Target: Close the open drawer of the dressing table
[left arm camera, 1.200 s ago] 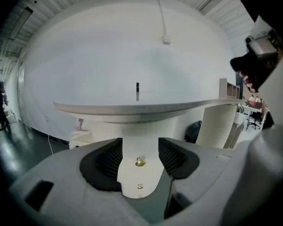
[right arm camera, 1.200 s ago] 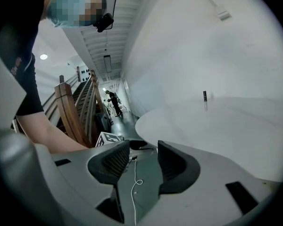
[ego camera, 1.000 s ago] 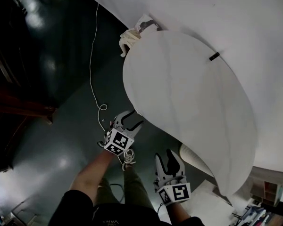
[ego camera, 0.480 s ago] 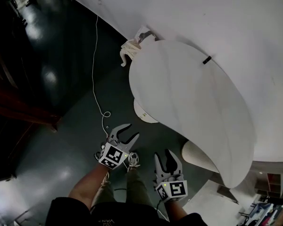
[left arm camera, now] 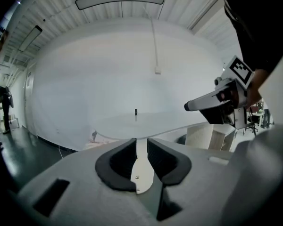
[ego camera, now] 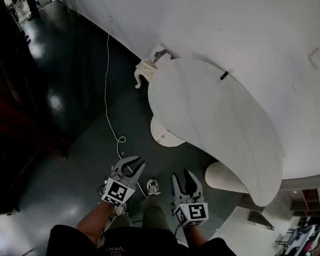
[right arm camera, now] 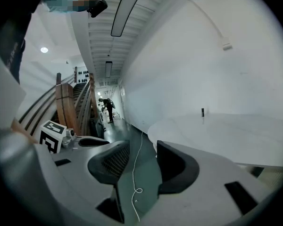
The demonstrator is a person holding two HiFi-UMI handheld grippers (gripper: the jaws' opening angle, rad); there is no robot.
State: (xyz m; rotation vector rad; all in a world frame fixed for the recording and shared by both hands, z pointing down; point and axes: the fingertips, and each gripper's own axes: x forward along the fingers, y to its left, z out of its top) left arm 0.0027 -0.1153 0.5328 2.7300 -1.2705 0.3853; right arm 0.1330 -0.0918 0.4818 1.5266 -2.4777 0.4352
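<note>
The white dressing table has a curved top and stands against the white wall. A white rounded panel shows beneath its near edge; I cannot tell whether it is the drawer. My left gripper hangs over the dark floor, well short of the table, and its jaws are closing with nothing between them. In the left gripper view the table lies ahead of the left gripper, with only a narrow gap between the jaws. My right gripper stands open and empty beside it. The right gripper frames bare floor.
A white cable runs across the dark floor from the wall. A cream ribbed pouf sits under the table's right end. A small dark object stands on the tabletop. A beige stool-like thing is by the wall. A person stands far down the corridor.
Both grippers have drawn back from the table's edge, the left one farther. The left jaws have narrowed. The white rounded panel under the table has come into view.
</note>
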